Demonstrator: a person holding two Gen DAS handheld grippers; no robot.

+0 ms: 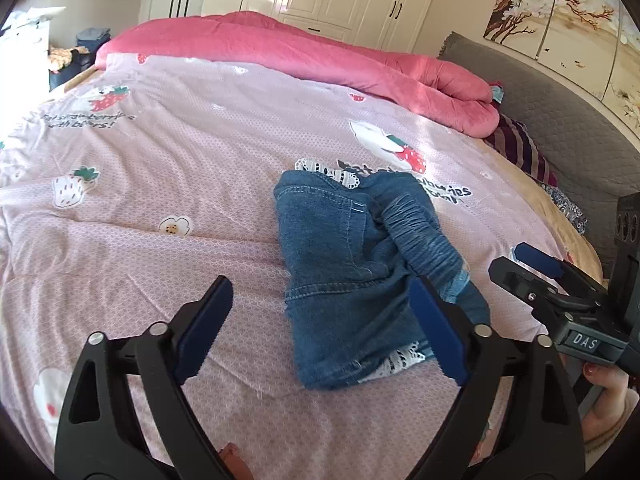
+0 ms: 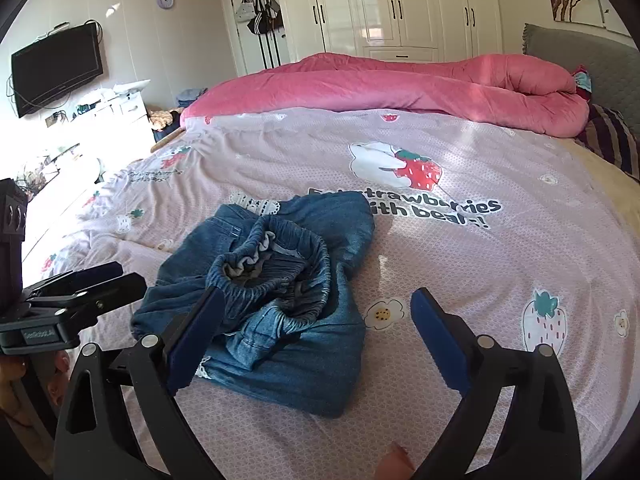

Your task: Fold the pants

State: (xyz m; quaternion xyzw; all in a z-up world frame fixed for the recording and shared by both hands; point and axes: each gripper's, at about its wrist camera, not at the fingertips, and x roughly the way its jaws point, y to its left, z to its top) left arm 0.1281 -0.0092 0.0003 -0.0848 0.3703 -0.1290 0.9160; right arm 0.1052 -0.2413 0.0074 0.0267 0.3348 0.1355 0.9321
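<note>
The pants [image 1: 352,276] lie folded into a compact blue denim bundle on the bed [image 1: 160,184], on a pink cover printed with strawberries and bears. White lace trim shows at the far end of the bundle and again at its near edge. In the right wrist view the elastic waistband [image 2: 276,272] sits bunched on top of the bundle, its grey lining open to the camera.

The left gripper [image 1: 320,332] hangs over the near part of the pants with its jaws spread wide. Its left pad is over bare cover, and its right pad overlaps the near right edge of the denim in the view. No cloth is pinched between them.

The right gripper [image 2: 316,344] is likewise spread wide and holds nothing. Its left pad overlaps the near left side of the bundle, and its right pad is over bare cover beside a printed flower. In the left wrist view this gripper [image 1: 532,264] shows at the right edge, just beside the pants, with a hand [image 1: 608,396] under it.

A rolled pink quilt [image 1: 280,48] lies along the far side of the bed. Beyond it stand white wardrobes [image 2: 396,4], and a TV [image 2: 56,68] hangs on the left wall
</note>
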